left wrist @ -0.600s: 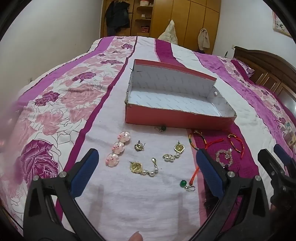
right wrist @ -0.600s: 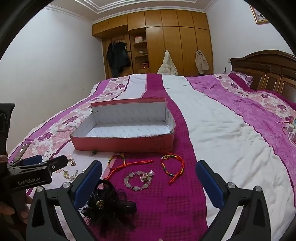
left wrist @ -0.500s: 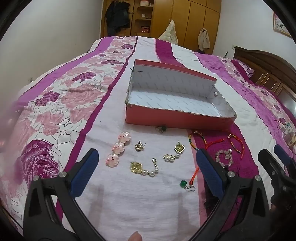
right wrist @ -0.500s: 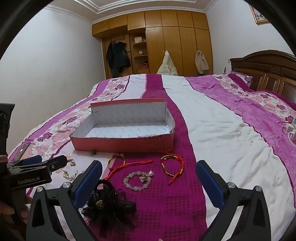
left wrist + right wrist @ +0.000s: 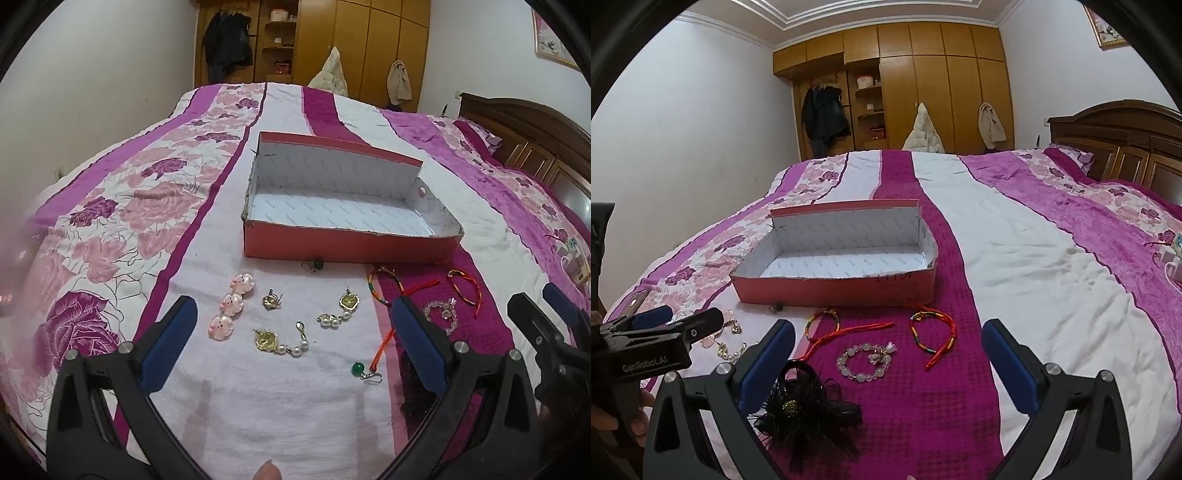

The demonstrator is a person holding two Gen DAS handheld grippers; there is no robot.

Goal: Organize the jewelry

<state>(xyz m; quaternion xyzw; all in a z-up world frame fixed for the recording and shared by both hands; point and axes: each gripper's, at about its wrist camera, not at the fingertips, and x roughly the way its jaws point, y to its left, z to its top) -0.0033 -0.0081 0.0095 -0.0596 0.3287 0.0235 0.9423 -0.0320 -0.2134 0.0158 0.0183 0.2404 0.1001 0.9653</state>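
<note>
An open red box (image 5: 347, 243) with a white inside stands empty on the bed; it also shows in the right wrist view (image 5: 831, 290). In front of it lie pink flower clips (image 5: 232, 304), gold pearl earrings (image 5: 280, 341), a green bead earring (image 5: 357, 369), string bracelets (image 5: 932, 332), a clear bead bracelet (image 5: 866, 360) and a black feather hairpiece (image 5: 801, 410). My left gripper (image 5: 291, 343) is open above the earrings. My right gripper (image 5: 886, 358) is open above the bead bracelet. Both are empty.
The bed has a purple, pink and white floral cover (image 5: 129, 221). A wooden headboard (image 5: 1126, 144) is at the right, a wardrobe (image 5: 905, 92) at the back. A phone (image 5: 633, 302) lies at the bed's left edge. Small white items (image 5: 1171, 258) lie far right.
</note>
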